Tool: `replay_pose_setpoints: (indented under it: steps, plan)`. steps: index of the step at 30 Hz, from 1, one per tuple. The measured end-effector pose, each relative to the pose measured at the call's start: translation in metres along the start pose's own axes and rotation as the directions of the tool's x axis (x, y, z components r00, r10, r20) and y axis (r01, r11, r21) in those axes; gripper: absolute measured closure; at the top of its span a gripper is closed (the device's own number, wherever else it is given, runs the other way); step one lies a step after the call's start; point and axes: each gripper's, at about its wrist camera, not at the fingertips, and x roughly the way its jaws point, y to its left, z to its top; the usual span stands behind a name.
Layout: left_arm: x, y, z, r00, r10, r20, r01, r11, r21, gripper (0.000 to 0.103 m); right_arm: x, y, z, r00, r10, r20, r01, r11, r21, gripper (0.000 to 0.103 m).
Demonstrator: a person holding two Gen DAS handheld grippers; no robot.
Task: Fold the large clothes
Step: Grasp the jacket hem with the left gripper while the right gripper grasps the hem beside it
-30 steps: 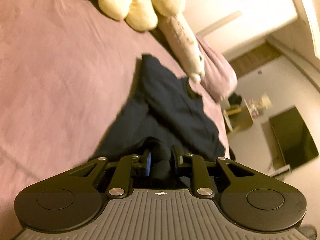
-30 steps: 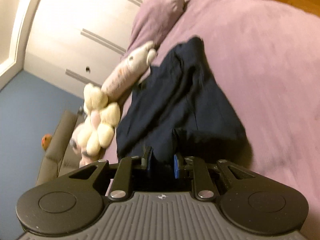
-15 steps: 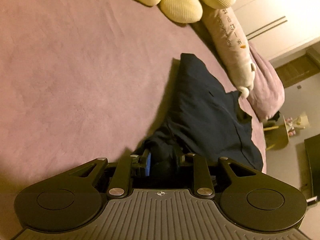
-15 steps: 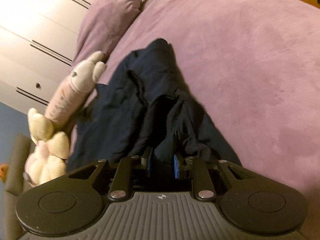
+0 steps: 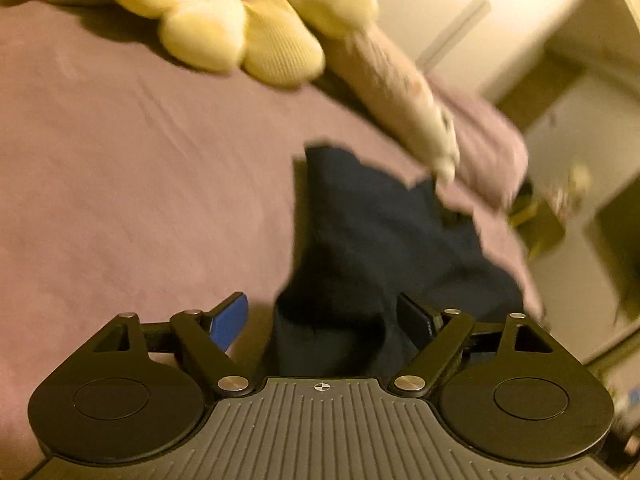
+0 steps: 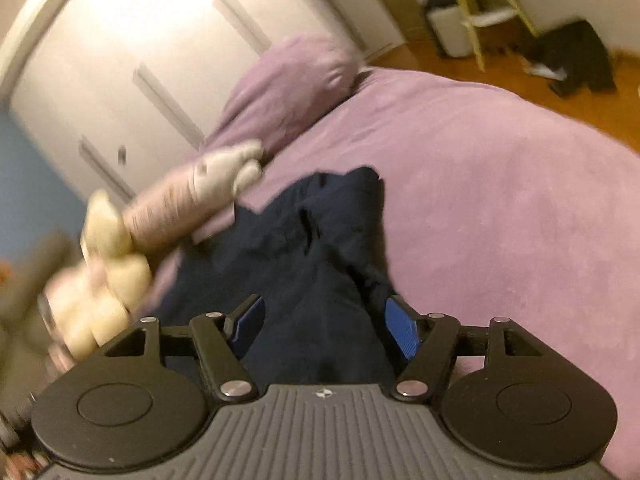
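Observation:
A dark navy garment [image 5: 372, 232] lies bunched on the purple bedspread [image 5: 140, 184], running away from both cameras. My left gripper [image 5: 326, 318] is opening, its blue pads spread wide. A fold of the garment lies between the jaws, and the left pad stands clear of it. In the right wrist view the same garment [image 6: 304, 248] stretches ahead. My right gripper [image 6: 326, 322] is opening too, with cloth lying loose between its blue pads [image 6: 404, 332]. Both views are blurred by motion.
A cream flower-shaped plush [image 5: 240, 28] and a long pale plush [image 5: 396, 92] lie at the head of the bed beside a purple pillow [image 6: 288, 88]. White wardrobe doors [image 6: 132, 72] stand behind. Wooden floor with a chair [image 6: 488, 12] lies beyond the bed's far side.
Both grippers were shut on the navy garment and have now spread their jaws, letting the cloth go. Both views have swung, and the garment has settled on the bed.

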Motion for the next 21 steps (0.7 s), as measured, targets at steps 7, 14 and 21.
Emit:
replay_pose_setpoints:
  steps: [7,14,21]
  plan:
    - [0.031,-0.020,-0.016,0.993,0.075,-0.090,-0.063,0.990,0.128,0.046,0.039,0.035,-0.005,0.993,-0.111,-0.048,0.097,0.971,-0.220,0.060]
    - [-0.006,-0.043,-0.005,0.998,0.052,-0.038,-0.044,0.982,0.184,0.081,0.014,0.060,-0.020,0.990,-0.132,0.047,0.140,0.927,-0.348,0.094]
    - [-0.037,-0.082,0.048,0.993,-0.051,0.107,0.025,0.973,0.229,0.082,-0.020,0.089,0.018,0.972,-0.028,0.233,0.111,0.931,-0.349,0.095]
